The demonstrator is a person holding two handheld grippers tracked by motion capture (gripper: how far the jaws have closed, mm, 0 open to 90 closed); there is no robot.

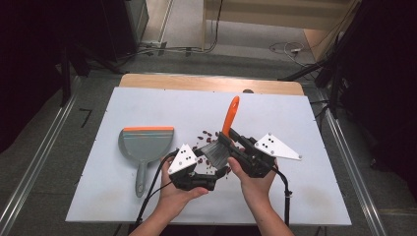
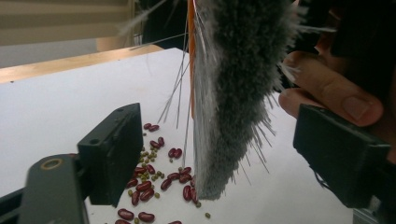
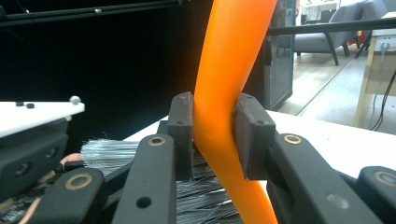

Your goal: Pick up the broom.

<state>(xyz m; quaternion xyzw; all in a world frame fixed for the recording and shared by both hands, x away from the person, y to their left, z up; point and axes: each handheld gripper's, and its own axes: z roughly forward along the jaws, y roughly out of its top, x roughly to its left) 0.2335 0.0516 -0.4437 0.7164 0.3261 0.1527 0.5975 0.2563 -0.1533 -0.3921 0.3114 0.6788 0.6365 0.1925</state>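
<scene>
The right gripper (image 3: 212,135) pinched the orange handle of the hand brush (image 1: 222,142) near the middle of the table (image 1: 295,113), while the left gripper (image 2: 224,158) stood spread around the grey bristles (image 2: 233,93) without pressing them. To sweep well, the bristles should reach down behind the red beans (image 2: 149,182) and small green beans (image 2: 150,154) and push them toward the dustpan (image 1: 145,145), which lay near the left edge and held nothing.

Brush (image 1: 222,142): orange handle, grey bristles. Dustpan (image 1: 144,145) at 9 o'clock of the brush: grey, orange strip along its far edge. Beans (image 2: 154,179): dark red, mixed with small olive-green ones. Table (image 1: 295,128): white. Grippers: black, white plates.
</scene>
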